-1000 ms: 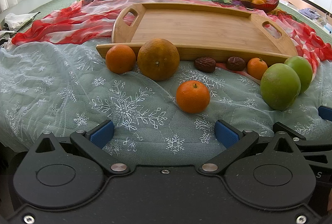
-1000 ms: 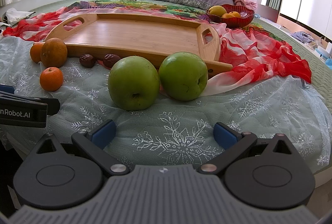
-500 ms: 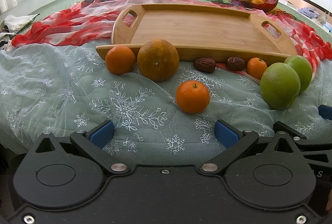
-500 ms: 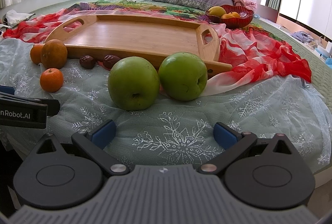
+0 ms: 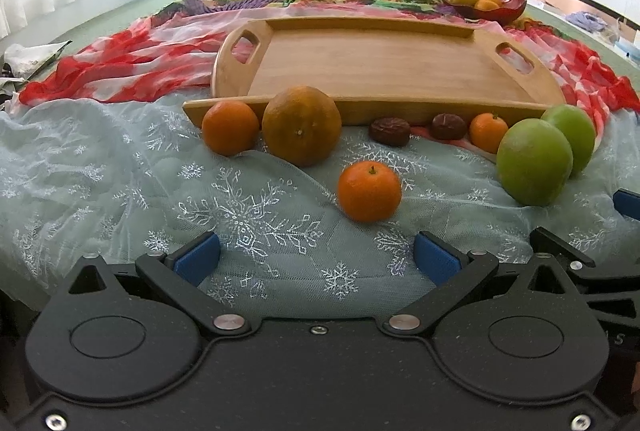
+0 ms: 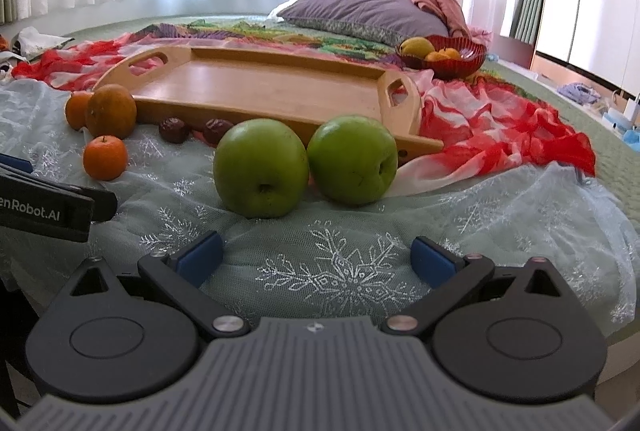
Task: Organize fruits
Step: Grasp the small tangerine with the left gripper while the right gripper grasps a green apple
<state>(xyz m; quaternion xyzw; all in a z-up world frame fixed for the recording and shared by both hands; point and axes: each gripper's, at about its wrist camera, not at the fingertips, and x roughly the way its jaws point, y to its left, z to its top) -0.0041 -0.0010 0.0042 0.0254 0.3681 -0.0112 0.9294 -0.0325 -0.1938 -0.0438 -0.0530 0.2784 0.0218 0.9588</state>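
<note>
Both my claws hang wide open and empty over the bed's near edge: my left claw (image 5: 316,257) faces a small orange (image 5: 369,191), my right claw (image 6: 316,257) the two apples (image 6: 261,168), which touch side by side. The tray (image 5: 384,71) lies bare toward the bed's middle. Along its near rim sit a big orange (image 5: 302,125), two more small ones and two dates (image 5: 389,130).
</note>
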